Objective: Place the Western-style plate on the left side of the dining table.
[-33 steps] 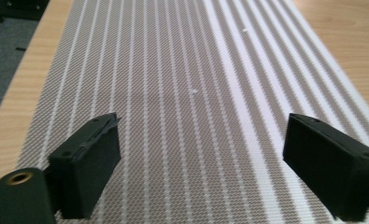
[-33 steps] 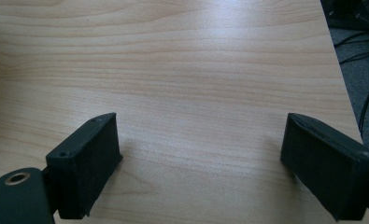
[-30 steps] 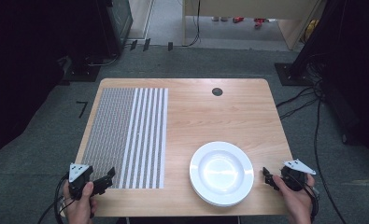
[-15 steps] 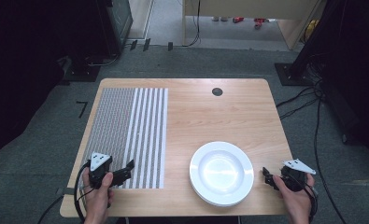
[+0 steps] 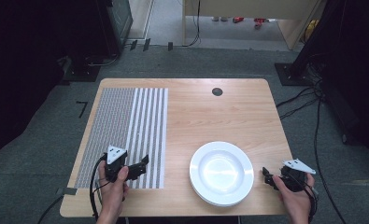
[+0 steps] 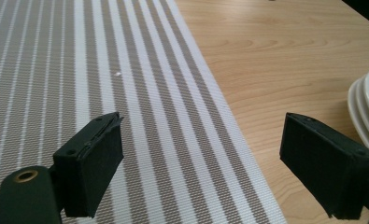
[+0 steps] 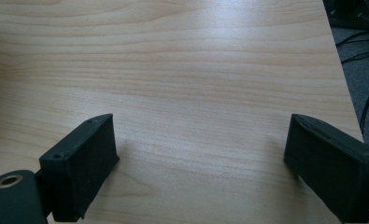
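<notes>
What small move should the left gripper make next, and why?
Probably ease the left gripper rightward toward the stack of white plates. Its jaws stand open and empty above the striped placemat, already pointing at the plates, whose rims show beside its right jaw in its own view. The right gripper waits open at the opposite rim.

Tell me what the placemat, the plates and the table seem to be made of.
Placemat: apparently woven vinyl or fabric, matte; a fine mesh weave with grey and white stripes shows.
Plates: likely glazed ceramic, glossy white; light reflects off them, and stacked rims show in the left gripper view.
Table: wood or wood-look laminate, satin; grain shows.
</notes>
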Motion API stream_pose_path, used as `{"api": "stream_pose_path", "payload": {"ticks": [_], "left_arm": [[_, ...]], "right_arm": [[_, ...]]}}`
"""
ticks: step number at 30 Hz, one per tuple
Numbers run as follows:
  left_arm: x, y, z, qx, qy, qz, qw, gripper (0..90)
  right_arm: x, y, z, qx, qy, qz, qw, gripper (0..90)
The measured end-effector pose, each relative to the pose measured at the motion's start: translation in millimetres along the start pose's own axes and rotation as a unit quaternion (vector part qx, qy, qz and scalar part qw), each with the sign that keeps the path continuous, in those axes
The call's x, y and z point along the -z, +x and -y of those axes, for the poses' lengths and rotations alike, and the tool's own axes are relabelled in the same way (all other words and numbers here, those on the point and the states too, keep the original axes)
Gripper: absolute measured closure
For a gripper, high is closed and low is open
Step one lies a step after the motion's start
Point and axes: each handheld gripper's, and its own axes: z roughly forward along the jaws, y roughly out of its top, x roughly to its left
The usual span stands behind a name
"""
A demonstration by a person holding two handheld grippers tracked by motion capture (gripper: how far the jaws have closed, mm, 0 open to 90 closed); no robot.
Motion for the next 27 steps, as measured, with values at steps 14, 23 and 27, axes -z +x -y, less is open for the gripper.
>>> {"api": "stream_pose_path", "payload": {"ticks": [14, 23, 27], "left_arm": [[-25.6, -37.1, 5.8, -0.027, 0.023, 0.053, 0.998, 13.4], [-31.2, -55.0, 9.4, -0.037, 0.032, 0.075, 0.996, 13.4], [-33.3, -63.9, 11.7, -0.046, 0.038, 0.083, 0.9948, 13.4]], "right_arm": [[-1.3, 1.6, -1.3, -0.002, 0.0, 0.003, 1.0, 9.2], [12.7, 10.4, -8.1, -0.031, -0.033, 0.015, 0.9989, 13.7], [19.3, 15.8, -11.8, -0.046, -0.045, 0.003, 0.9979, 13.6]]}}
